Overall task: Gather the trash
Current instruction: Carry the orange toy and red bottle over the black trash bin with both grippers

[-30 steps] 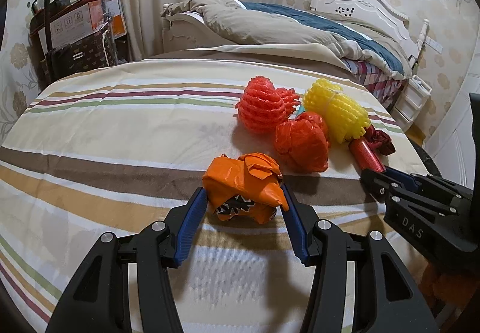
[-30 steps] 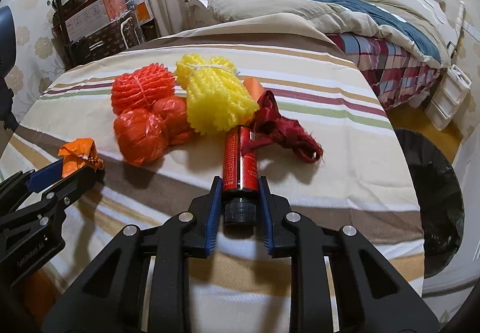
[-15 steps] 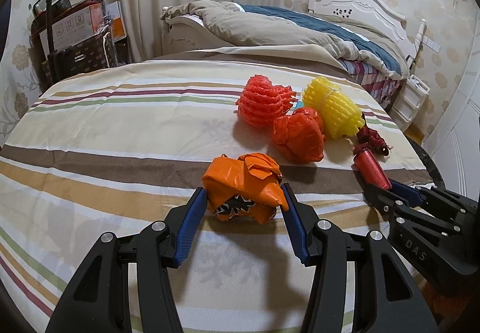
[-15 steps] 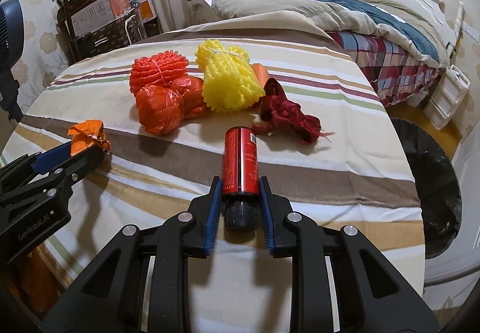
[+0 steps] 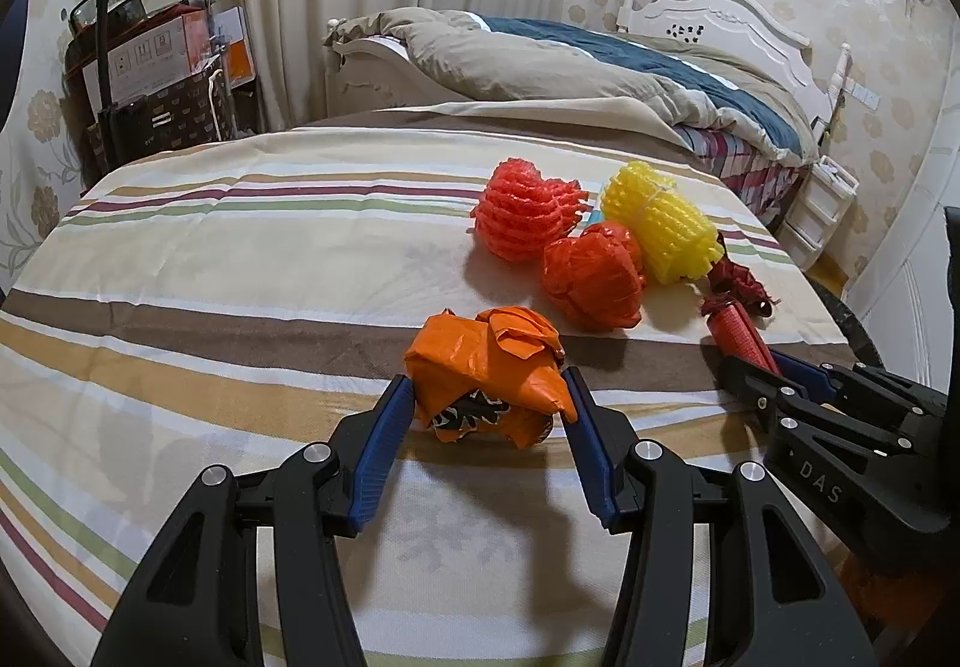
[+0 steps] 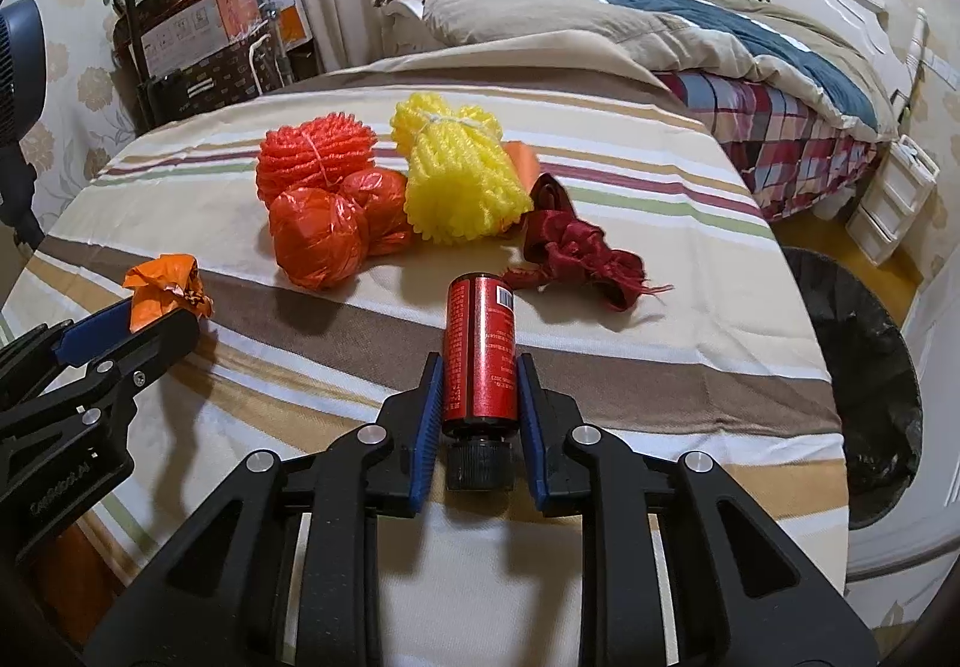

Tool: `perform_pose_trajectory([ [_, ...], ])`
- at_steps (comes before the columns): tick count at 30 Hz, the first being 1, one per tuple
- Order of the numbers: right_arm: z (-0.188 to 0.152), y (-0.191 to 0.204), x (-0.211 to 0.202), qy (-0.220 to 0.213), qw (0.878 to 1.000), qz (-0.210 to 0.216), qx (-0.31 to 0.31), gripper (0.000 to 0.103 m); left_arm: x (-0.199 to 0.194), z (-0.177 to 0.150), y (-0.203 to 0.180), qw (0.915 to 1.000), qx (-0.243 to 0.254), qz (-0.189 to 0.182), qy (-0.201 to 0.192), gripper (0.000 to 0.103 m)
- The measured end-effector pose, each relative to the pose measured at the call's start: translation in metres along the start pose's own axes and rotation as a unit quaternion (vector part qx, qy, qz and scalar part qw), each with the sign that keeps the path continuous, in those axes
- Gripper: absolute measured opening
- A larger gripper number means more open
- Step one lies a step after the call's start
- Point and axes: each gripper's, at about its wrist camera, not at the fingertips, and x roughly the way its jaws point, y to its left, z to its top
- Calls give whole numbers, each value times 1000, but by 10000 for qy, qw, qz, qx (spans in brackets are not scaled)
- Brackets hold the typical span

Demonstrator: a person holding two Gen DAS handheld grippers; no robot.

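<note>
Change: red bottle [image 6: 480,361] pulled back from the trash pile, toward the bin [image 6: 864,397].
Right gripper [image 6: 480,397]: clamped on it.
Left gripper [image 5: 486,427]: clamped on orange wrapper [image 5: 486,373].

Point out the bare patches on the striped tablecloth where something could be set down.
Bare: the wide stretch of striped tablecloth left of the orange crumpled plastic bag, and the strip right of the dark red fabric scrap toward the table edge. Crowded: around the red foam net, red plastic ball and yellow foam net.

Black tongs [image 5: 486,397] — blue pads [image 5: 384,445]
</note>
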Motion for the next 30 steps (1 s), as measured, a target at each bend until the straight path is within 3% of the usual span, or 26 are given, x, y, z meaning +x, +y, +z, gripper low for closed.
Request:
perform_pose_trajectory([
  [11, -11, -36, -39, -409, 9982, -193, 391, 23, -14, -3, -33, 9990, 211, -339, -184, 52],
  [30, -20, -159, -84, -942, 9793, -1245, 1290, 23, -4, 27, -160, 9870, 926, -1242, -439, 52],
])
